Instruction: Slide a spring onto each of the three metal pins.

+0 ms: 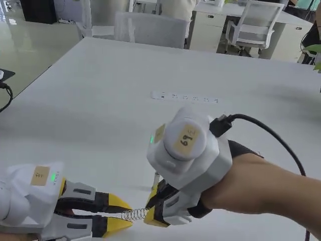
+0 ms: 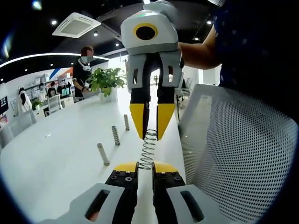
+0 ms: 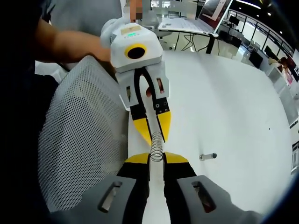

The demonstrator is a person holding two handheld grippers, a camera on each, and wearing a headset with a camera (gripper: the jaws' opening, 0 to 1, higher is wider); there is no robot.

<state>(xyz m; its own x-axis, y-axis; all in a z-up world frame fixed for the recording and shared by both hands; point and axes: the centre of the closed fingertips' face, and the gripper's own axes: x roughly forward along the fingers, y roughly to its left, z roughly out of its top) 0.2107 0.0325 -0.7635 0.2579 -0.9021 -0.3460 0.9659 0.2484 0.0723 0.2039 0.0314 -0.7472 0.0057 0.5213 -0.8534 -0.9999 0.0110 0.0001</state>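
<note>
Left hand-held gripper (image 2: 145,166): your jaws are clenched on one end of the spring (image 2: 148,148).
Right hand-held gripper (image 3: 156,157): clenched on the other end, meeting your left tip to tip.
Spring axis: runs from gripper to gripper, roughly parallel to the surface (image 1: 100,100).
Bare pin (image 2: 103,154): stands upright, left of the spring in the left gripper view, near both grippers.
Coming move: you likely need to tip the spring upright first.

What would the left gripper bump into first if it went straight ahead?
Most likely the right gripper. It faces the left gripper tip to tip, and the spring they both hold fills the gap between them.
</note>
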